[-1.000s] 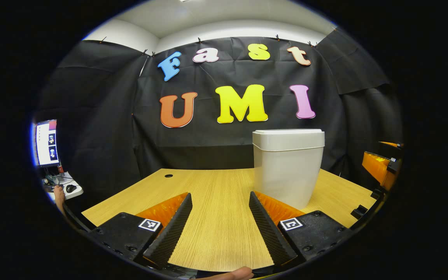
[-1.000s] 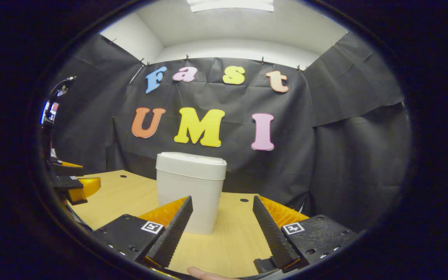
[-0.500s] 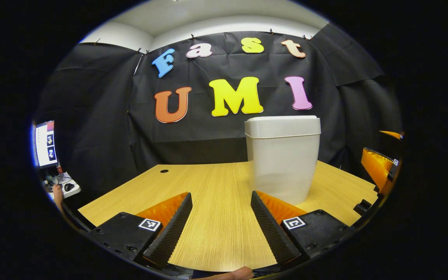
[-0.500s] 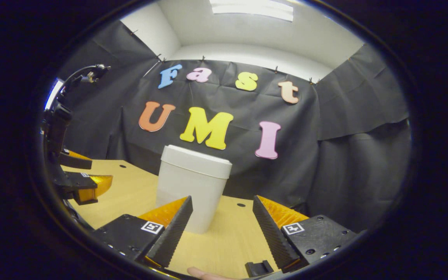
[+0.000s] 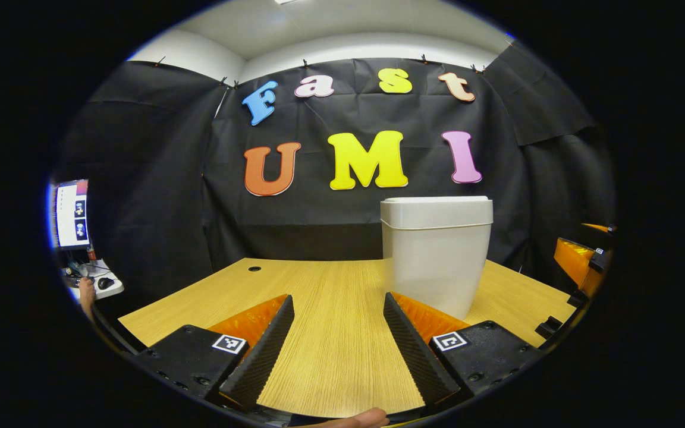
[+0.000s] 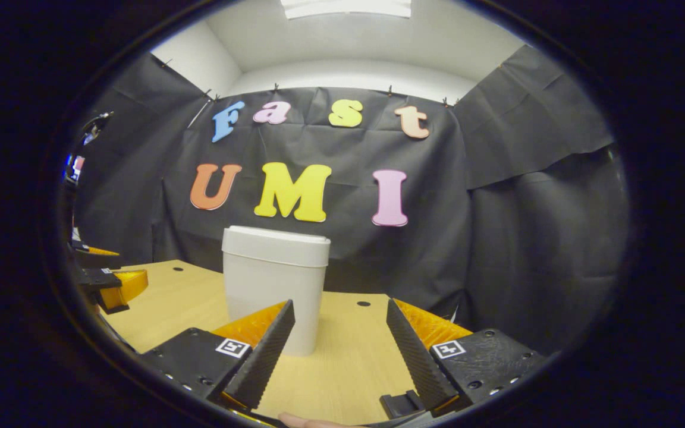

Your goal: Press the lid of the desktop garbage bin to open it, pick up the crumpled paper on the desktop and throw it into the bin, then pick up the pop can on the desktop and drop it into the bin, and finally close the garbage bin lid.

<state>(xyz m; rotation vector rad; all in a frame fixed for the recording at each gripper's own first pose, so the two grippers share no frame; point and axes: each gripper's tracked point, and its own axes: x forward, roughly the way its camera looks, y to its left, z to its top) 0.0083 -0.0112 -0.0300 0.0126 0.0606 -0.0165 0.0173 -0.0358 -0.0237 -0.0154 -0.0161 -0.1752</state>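
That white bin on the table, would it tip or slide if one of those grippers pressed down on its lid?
The bin looks like thin plastic, so it is probably light. It stands tall and narrows toward its base, so an off-centre push might tip it. The wooden table looks smooth, so it could slide too.

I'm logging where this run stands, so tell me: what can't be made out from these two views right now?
- Inside of the garbage bin: hidden by its shut lid in both the left gripper view and the right gripper view.
- Tabletop behind the bin: blocked by the bin's body.
- Near edge of the table: covered by the left gripper and right gripper, both open.
- Small desk items at the far left: too small.
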